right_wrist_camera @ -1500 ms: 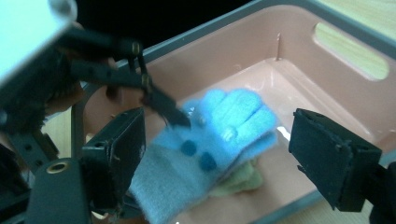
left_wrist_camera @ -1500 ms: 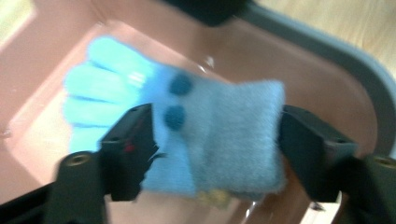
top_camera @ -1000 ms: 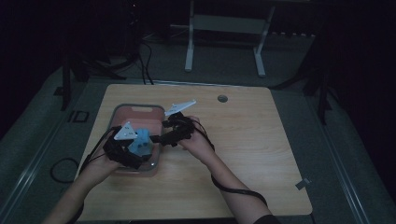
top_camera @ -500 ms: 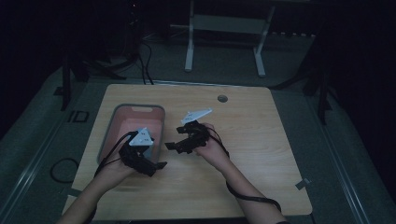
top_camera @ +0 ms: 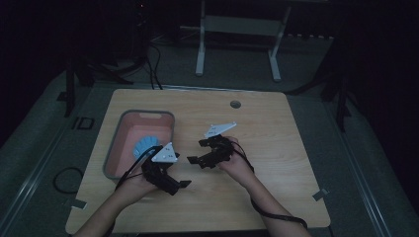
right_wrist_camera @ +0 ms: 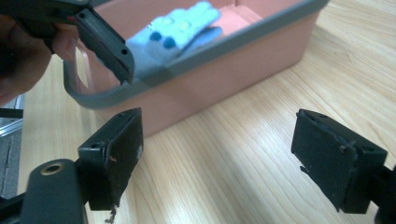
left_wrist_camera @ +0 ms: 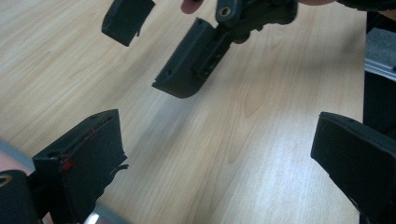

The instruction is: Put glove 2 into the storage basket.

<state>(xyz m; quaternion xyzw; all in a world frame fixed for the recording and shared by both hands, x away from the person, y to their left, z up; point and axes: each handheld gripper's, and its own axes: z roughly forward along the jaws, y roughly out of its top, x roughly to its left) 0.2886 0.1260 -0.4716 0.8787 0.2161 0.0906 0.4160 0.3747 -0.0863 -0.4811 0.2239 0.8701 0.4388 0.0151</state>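
Note:
A pink bin with a grey rim [top_camera: 114,153] stands on the left of the wooden table. A light blue cloth-like item with darker blue dots [top_camera: 144,146] [right_wrist_camera: 177,32] lies inside it. My left gripper [top_camera: 179,173] hovers just right of the bin's near corner, open and empty. My right gripper [top_camera: 196,152] faces it from the right, open and empty too. In the left gripper view my own jaws [left_wrist_camera: 219,154] stand wide over bare wood, with the right gripper's fingers [left_wrist_camera: 191,60] ahead. In the right gripper view my jaws [right_wrist_camera: 224,154] point at the bin's wall [right_wrist_camera: 219,79].
The tabletop [top_camera: 276,148] has a round cable hole [top_camera: 235,104] at the back. A white stand's legs [top_camera: 237,39] are on the floor beyond the table. Cables trail from both grippers toward the near edge.
Both grippers have drawn back from over the bin toward the near middle of the table. The blue item stays in the bin.

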